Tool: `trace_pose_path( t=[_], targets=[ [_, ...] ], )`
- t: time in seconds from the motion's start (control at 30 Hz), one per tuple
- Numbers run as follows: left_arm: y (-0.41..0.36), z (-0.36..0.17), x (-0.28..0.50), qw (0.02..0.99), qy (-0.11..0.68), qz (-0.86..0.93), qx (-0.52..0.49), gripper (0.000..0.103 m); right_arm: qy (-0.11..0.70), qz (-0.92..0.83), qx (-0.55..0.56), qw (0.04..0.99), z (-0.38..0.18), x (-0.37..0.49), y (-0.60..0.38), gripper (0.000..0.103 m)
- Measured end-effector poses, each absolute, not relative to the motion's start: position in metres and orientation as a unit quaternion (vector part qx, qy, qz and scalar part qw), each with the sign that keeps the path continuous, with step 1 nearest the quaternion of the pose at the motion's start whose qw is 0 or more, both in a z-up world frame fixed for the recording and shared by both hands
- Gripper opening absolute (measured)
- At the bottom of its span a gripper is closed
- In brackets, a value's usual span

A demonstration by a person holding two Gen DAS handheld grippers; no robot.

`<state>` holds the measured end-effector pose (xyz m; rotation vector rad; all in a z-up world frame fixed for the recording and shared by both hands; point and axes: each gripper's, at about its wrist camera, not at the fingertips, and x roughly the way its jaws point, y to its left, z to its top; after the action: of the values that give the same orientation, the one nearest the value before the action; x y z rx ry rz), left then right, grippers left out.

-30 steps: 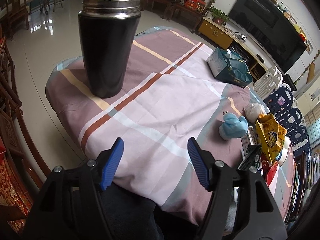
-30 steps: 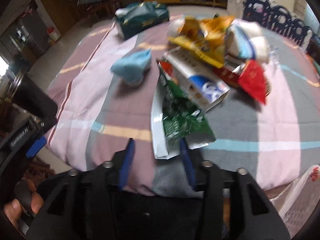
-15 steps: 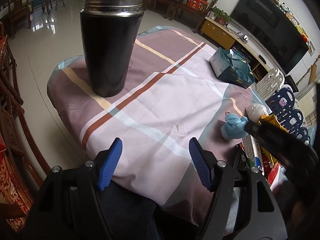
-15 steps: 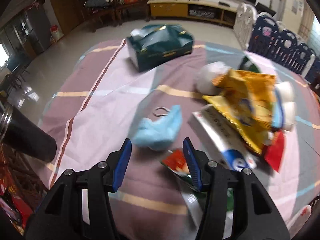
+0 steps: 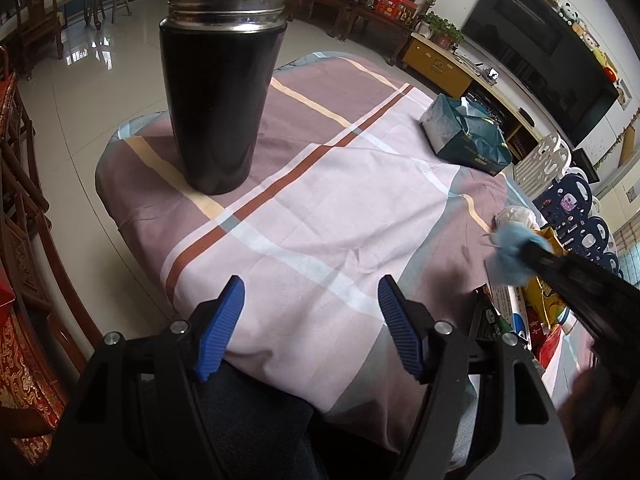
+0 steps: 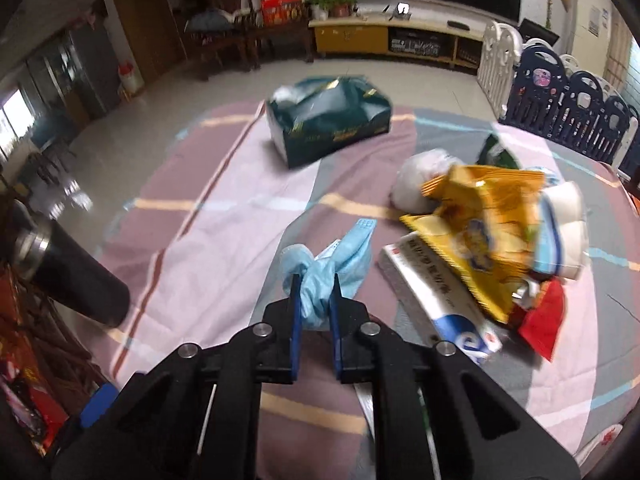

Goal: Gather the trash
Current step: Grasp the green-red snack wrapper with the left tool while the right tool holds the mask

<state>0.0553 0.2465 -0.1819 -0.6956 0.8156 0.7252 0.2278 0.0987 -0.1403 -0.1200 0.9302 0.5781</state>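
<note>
Okay, far left: tall black steel canister, rim open, upright near the table's left edge on the striped pink tablecloth. Left gripper hangs over the near edge, blue pads wide apart, nothing between them. Mid-table back: dark green tissue box, well apart from the rest. Right gripper clenched on the crumpled light-blue disposable mask, pads pinching its near end, the rest sticking out past the tips; whether it's clear of the cloth I can't tell. Just right of it the trash pile: white carton, yellow snack bag on top, white wad behind, red wrapper at the right end.
</note>
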Motion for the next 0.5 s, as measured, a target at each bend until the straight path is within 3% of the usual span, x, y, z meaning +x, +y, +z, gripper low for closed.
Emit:
trace_pose_path(
  t=[0.1, 0.27, 0.5],
  targets=[
    [0.247, -0.183, 0.056, 0.799, 0.382, 0.332, -0.325, 0.070, 0.441, 0.243, -0.033, 0.863, -0.134, 0.227, 0.060, 0.013],
    [0.231, -0.178, 0.068, 0.824, 0.392, 0.297, -0.282, 0.070, 0.493, 0.173, -0.032, 0.852, -0.170, 0.236, 0.027, 0.013],
    [0.202, -0.176, 0.086, 0.858, 0.397, 0.202, -0.257, 0.075, 0.521, 0.220, -0.013, 0.824, -0.187, 0.209, 0.023, 0.013]
  ],
)
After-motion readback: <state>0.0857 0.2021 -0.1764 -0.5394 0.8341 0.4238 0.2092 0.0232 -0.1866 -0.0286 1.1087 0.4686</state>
